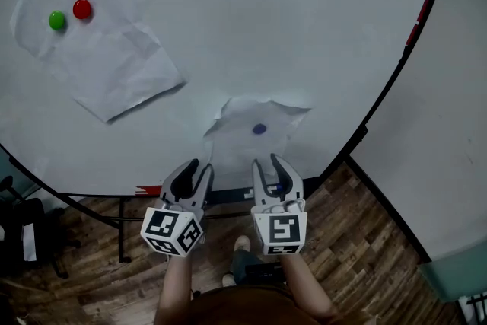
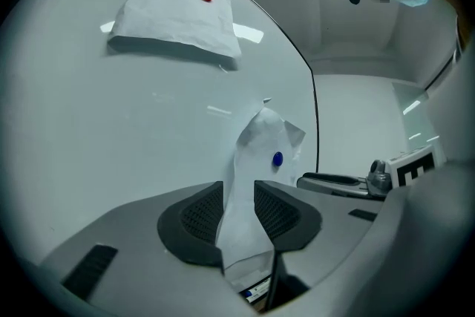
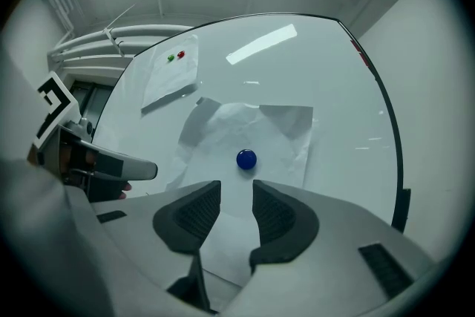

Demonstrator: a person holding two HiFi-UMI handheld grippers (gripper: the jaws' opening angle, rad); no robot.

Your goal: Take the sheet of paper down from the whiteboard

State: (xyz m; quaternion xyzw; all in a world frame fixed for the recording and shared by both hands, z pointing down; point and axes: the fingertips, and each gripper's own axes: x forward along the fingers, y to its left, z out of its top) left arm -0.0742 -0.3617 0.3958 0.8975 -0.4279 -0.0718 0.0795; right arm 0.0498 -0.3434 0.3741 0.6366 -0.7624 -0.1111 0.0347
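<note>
Whiteboard paper hangs its lower edge inside left hand-held gripper, spread wide like right hand-held gripper.

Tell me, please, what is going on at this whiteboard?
A person holds a left tool and a right tool, both open, at the lower edge of a crumpled sheet that a blue magnet pins to the whiteboard. The sheet's edge stands between the left tool's jaws, not pinched. A second sheet hangs higher under a green magnet and a red magnet.
</note>
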